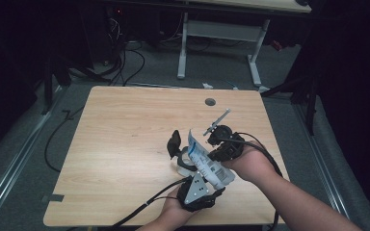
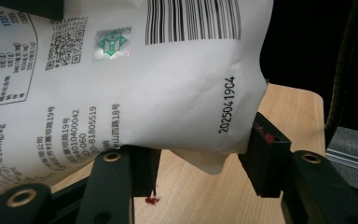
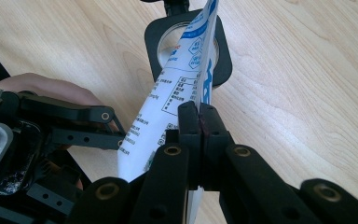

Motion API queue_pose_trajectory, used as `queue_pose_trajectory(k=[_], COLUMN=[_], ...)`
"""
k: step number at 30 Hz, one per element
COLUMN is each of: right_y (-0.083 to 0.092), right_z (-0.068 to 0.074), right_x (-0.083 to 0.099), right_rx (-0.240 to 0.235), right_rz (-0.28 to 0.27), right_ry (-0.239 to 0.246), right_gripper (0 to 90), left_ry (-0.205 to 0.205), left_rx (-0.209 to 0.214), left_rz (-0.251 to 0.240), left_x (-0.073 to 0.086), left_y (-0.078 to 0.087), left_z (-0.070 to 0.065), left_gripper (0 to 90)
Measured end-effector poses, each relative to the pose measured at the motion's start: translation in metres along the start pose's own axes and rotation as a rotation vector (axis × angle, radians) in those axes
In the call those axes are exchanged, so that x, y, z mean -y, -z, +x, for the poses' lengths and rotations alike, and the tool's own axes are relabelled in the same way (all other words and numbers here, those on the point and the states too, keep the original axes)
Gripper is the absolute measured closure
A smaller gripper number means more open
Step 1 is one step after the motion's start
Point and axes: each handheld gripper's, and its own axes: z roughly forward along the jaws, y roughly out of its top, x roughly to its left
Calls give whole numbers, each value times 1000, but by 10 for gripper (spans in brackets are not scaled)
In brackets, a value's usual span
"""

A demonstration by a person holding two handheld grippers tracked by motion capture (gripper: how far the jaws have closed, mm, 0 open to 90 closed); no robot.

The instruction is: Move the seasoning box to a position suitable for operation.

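Observation:
A white printed bag (image 1: 206,163) is held tilted between both grippers above the wooden table (image 1: 125,139). My right gripper (image 3: 199,114) is shut on the bag's (image 3: 168,100) thin edge, pads pressed together on it. The bag's upper end points at a black container (image 3: 154,39) with a round opening, whose lid (image 1: 174,141) stands flipped up. Around the bag's (image 2: 168,84) lower barcode end sits my left gripper (image 2: 200,163), one pad pressed against each side. In the high view the left gripper (image 1: 214,182) is near the front edge and the right gripper (image 1: 213,154) just beyond it.
A round cable hole (image 1: 210,102) lies at the table's far edge. Black cables trail from both grippers off the front edge. Beyond the table stand white desk legs (image 1: 182,48) and floor cables (image 1: 125,67).

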Motion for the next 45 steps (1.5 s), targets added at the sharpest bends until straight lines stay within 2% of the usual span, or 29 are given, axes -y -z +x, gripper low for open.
queue_pose_trajectory(k=[45], right_y=[4], right_z=[0], right_x=[-7], right_rx=[15], right_rz=[-3], right_ry=[18], right_gripper=[899], left_ry=[8], left_rx=[-8], left_rz=[-18], left_x=[-6], left_y=[1], left_z=[3], left_gripper=[525])
